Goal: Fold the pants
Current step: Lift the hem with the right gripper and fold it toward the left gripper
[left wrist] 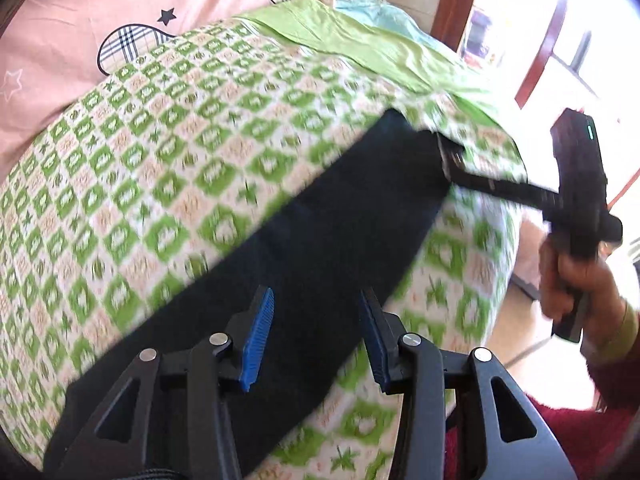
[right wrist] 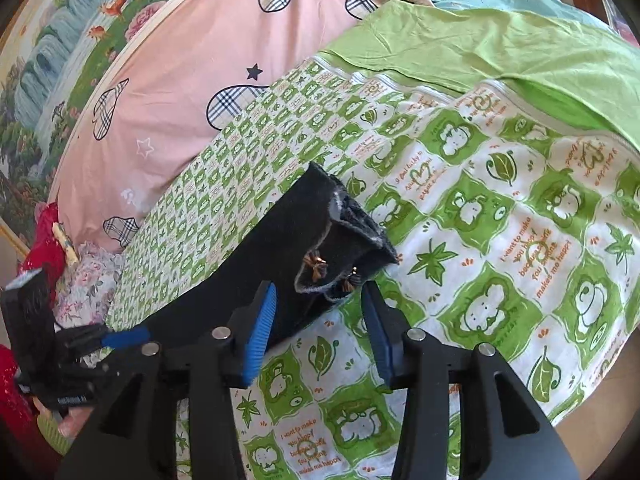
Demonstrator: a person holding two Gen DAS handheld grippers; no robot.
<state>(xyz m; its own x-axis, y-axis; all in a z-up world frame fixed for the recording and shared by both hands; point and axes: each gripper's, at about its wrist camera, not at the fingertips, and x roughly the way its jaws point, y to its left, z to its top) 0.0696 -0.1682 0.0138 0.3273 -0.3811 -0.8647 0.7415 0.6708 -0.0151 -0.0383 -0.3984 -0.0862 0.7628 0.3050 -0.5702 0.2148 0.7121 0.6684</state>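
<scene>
**Dark pants laid long on a patterned bed, both tongs free**

A bed fills both views, spread with a green-and-white printed sheet (right wrist: 472,208), a pink quilt (right wrist: 192,80) bunched behind it and a plain green cloth (right wrist: 480,48) at the far end. The pants (left wrist: 320,232) lie on the sheet as one long dark strip, apparently folded lengthwise already. The left gripper (left wrist: 316,336) hangs above one end, jaws partly apart with nothing between them. The right gripper (right wrist: 318,328) stands partly open too, just short of the other end, where small bows (right wrist: 316,268) show at an opening. The cloth looks soft, thick and limp: it should sag and bunch when lifted. Pinching both layers at the end corners seems the safest hold.
</scene>
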